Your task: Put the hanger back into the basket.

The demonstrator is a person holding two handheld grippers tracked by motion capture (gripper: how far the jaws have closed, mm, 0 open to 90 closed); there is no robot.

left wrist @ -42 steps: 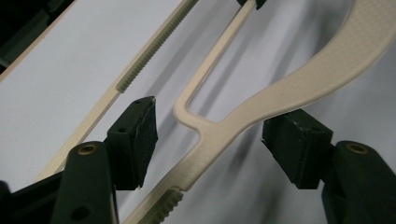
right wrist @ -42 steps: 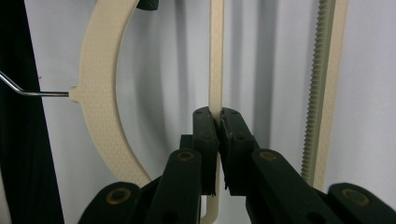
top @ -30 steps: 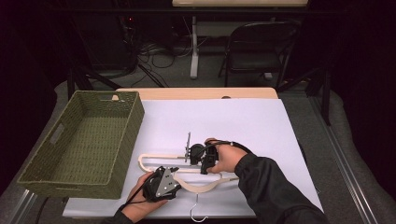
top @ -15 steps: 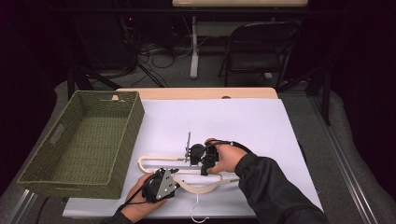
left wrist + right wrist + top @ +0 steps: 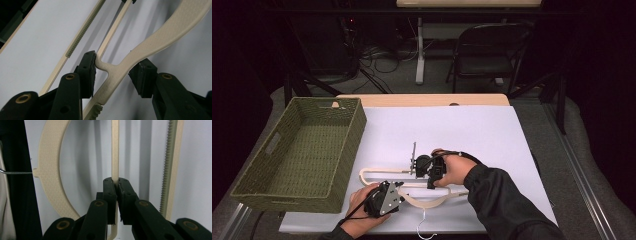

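A cream plastic hanger [image 5: 432, 202] lies flat on the white table cover, its metal hook [image 5: 424, 227] pointing at the near edge. In the left gripper view, my left gripper [image 5: 115, 67] has just been closing. Its pads [image 5: 87, 72] now press on both sides of the hanger [image 5: 160, 37], where the thin bar joins the curved arm. The same gripper [image 5: 402, 187] sits at the hanger's near left in the high view. My right gripper [image 5: 117, 182] is shut on the hanger's thin straight bar [image 5: 115, 150], beside a toothed bar [image 5: 172, 157]. In the high view that gripper [image 5: 416, 167] points left.
A deep green woven basket [image 5: 354, 135] stands at the table's left, close to the hanger's left end. The white cover [image 5: 472, 130] stretches back and right of both hands. A folding chair [image 5: 487, 50] and floor cables lie beyond the far edge.
Both hands and the hanger stay where they were. The left gripper's jaws look slightly narrower around the hanger.
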